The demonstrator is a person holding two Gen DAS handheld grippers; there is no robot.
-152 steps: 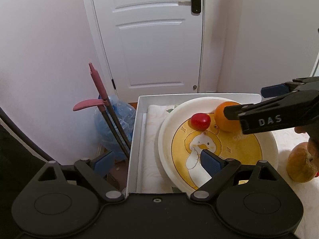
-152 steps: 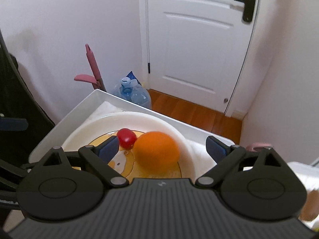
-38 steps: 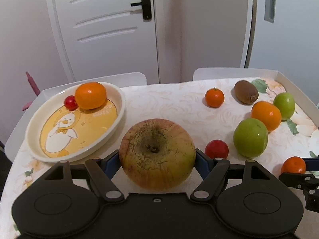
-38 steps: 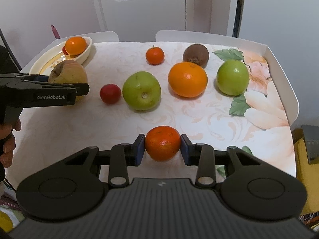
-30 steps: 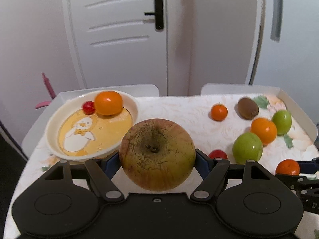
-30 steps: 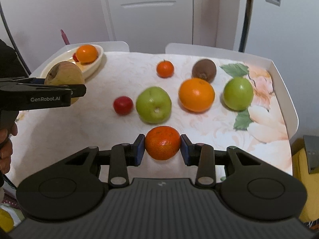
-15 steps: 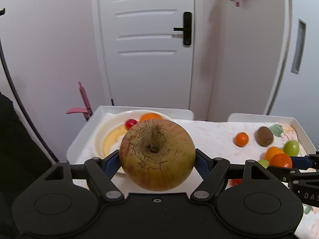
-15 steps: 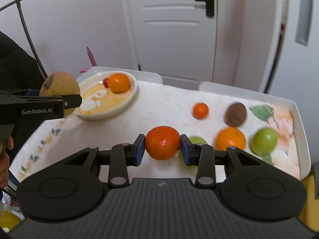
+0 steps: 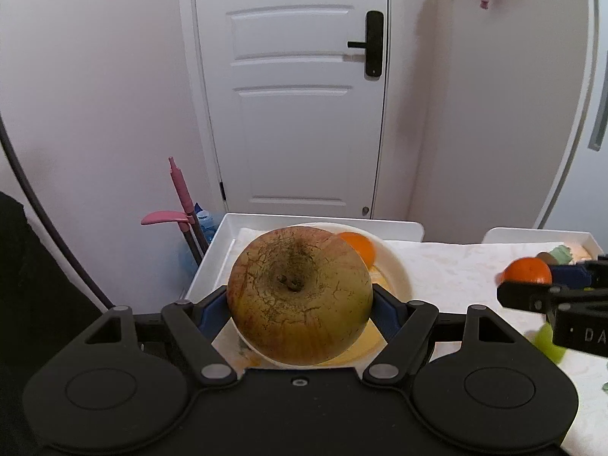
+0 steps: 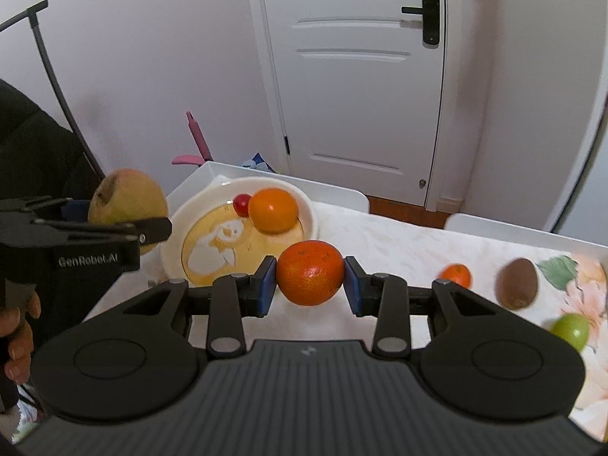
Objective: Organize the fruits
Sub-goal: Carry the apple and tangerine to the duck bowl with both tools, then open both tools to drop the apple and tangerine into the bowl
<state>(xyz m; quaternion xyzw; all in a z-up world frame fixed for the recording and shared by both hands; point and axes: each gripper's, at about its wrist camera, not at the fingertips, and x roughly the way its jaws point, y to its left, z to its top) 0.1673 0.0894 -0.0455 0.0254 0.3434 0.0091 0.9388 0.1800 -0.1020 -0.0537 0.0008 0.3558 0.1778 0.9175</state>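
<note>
My left gripper point(image 9: 300, 309) is shut on a big russet yellow-brown apple point(image 9: 300, 296), held in the air in front of the white duck plate point(image 9: 399, 269). The right wrist view shows the same apple point(image 10: 127, 199) to the left of the plate point(image 10: 178, 228), which holds an orange point(image 10: 273, 209) and a small red fruit point(image 10: 241, 203). My right gripper point(image 10: 309, 283) is shut on a tangerine point(image 10: 309, 283), raised above the table near the plate's right side. In the left wrist view that tangerine point(image 9: 526, 270) shows at the right.
On the floral tablecloth point(image 10: 399, 250) lie a small tangerine point(image 10: 456, 275), a kiwi point(image 10: 517, 283) and a green apple point(image 10: 570, 328). A white raised rim point(image 10: 513, 230) edges the table. A pink mop point(image 9: 180, 205) and a water jug stand by the white door point(image 9: 296, 87). A hand point(image 10: 17, 326) holds the left gripper.
Both grippers have risen and moved left toward the plate with their fruits. The plate is now just behind the apple, and the loose fruits have slid to the right edge.
</note>
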